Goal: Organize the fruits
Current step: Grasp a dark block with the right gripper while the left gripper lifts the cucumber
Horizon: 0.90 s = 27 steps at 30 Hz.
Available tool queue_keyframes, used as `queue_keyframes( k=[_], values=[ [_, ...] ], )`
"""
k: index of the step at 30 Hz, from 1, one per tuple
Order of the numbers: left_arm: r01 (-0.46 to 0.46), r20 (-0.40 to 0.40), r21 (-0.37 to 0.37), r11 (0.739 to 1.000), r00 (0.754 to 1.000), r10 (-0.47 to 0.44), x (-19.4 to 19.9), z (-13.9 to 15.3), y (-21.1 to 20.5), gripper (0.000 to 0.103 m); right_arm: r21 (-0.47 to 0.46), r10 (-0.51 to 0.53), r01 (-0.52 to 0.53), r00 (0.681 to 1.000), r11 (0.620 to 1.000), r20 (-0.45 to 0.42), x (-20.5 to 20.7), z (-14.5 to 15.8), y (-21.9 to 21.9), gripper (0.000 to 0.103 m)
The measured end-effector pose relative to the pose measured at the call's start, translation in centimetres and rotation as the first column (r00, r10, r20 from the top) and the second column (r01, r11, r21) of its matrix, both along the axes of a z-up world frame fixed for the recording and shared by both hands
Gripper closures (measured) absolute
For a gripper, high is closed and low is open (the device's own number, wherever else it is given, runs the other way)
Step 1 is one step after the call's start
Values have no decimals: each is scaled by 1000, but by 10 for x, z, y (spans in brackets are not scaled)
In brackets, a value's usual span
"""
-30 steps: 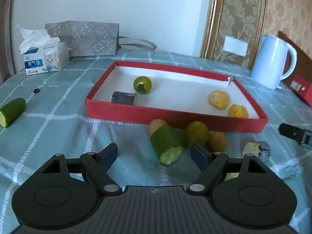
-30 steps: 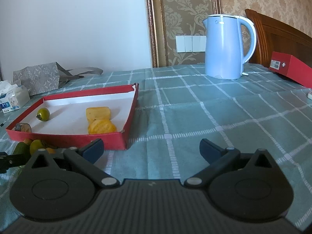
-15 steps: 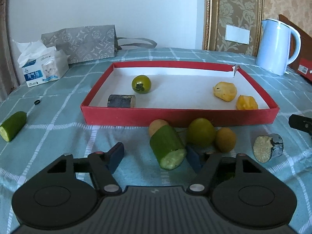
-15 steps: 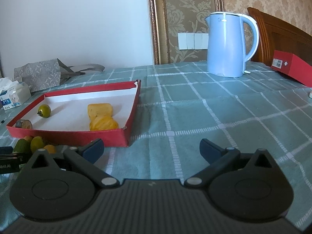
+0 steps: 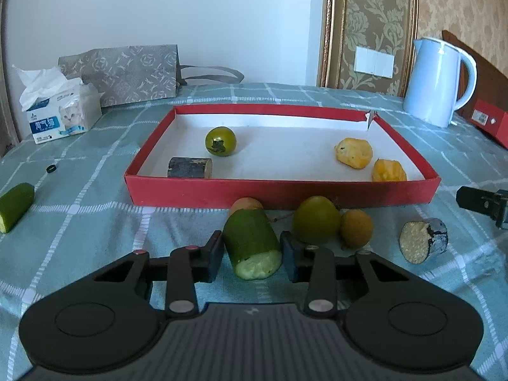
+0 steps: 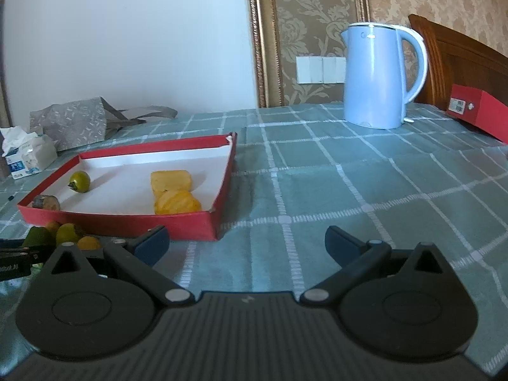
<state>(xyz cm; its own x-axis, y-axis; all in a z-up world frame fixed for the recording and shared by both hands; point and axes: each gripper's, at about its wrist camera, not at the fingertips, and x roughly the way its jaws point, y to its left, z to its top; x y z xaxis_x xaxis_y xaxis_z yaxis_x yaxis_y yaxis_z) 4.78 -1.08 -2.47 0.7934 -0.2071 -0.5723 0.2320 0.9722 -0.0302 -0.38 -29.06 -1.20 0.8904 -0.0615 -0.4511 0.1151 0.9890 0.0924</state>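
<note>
Left cucumber (image 5: pixel 14 204): a cut piece lying alone at the left edge of the table (image 5: pixel 95 222), well apart from the rest.
Tissue box (image 5: pixel 62 117): far left, beside a grey paper bag (image 5: pixel 127 73).
Tray (image 5: pixel 285 190): red walls, white floor, mid table; it holds a green tomato (image 5: pixel 220 141), a dark cut chunk (image 5: pixel 190 167) at the front left wall, and two yellow pieces (image 5: pixel 354 153) on the right.
Left tool (image 5: pixel 250 252): jaws closing around the middle cucumber (image 5: pixel 252 244), which lies just in front of the tray with its cut end toward the camera; the left pad looks to be touching its skin, the right pad is at its side, and I cannot tell whether it presses yet.
Orange fruit (image 5: pixel 246 203): just behind that cucumber, against the tray wall.
Green fruit (image 5: pixel 316 219): right of the cucumber, touching a small brown-yellow fruit (image 5: pixel 356 228).
Eggplant chunk (image 5: pixel 422 241): further right, apart, pale cut face showing.
Right tool (image 6: pixel 247 244): jaws wide, nothing between them, over bare cloth right of the tray's corner.
Kettle (image 6: pixel 379 76): pale blue, upright, far right at the back.
Red box (image 6: pixel 479 111): right edge, behind the kettle.
</note>
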Motion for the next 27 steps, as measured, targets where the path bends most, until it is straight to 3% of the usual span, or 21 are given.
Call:
queue_keyframes(
  k=[12, 15, 18, 20, 26, 27],
  values=[
    [-30, 10, -35, 999, 999, 31, -5, 3, 21, 65, -80, 185, -179, 981, 980, 65, -21, 6, 33, 0],
    [-39, 0, -31, 999, 999, 39, -2, 1, 21, 66, -92, 215, -210, 976, 973, 44, -21, 4, 44, 0],
    [-33, 9, 1, 999, 999, 33, -2, 0, 17, 66, -102, 253, -252, 967, 962, 1, -16, 0, 55, 13],
    [-31, 14, 16, 999, 999, 30, -3, -1, 15, 66, -110, 244, -246, 969, 963, -28, -11, -4, 63, 13],
    [-34, 1, 12, 999, 999, 34, -2, -2, 13, 66, -110, 231, -239, 970, 965, -74, -1, -8, 71, 29],
    [-34, 3, 18, 999, 999, 34, -2, -3, 13, 66, -108, 228, -236, 970, 966, -86, 2, -9, 72, 38]
  ],
)
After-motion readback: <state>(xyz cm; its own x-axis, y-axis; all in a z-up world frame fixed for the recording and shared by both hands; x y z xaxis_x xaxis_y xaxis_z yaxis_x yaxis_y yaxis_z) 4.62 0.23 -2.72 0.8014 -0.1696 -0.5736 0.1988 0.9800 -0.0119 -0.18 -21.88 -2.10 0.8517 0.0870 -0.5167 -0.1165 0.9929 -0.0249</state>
